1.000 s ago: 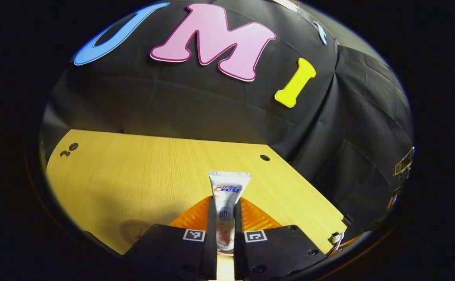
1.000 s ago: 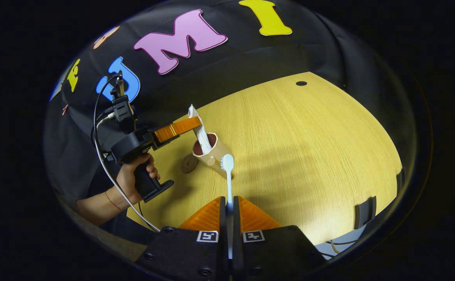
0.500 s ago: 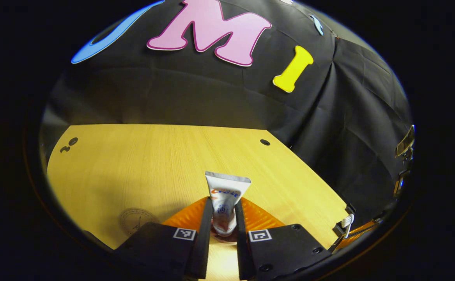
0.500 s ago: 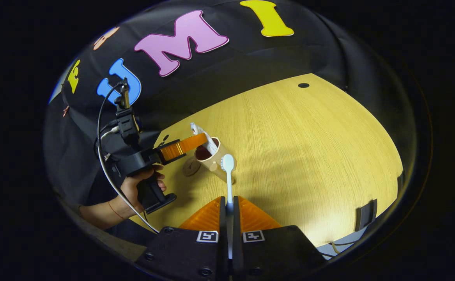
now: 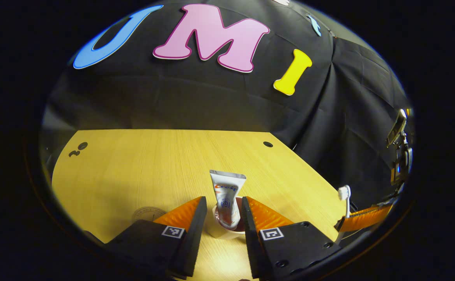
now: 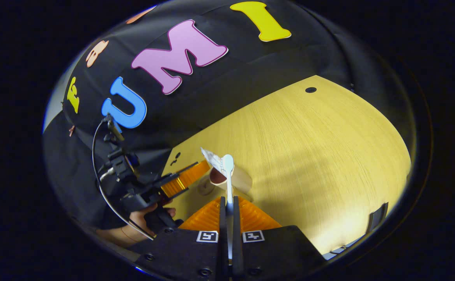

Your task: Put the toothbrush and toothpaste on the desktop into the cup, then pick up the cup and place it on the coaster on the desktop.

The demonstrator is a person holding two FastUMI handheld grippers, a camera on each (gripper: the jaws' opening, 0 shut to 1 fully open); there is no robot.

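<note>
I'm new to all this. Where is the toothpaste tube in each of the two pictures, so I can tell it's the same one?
Left gripper view: the toothpaste stands in the cup, low centre, between the open fingers of the left gripper.
Right gripper view: the toothpaste sticks up from the cup, just left of centre, behind the toothbrush head.
Shared landmark: the cup on the wooden desktop.
</note>
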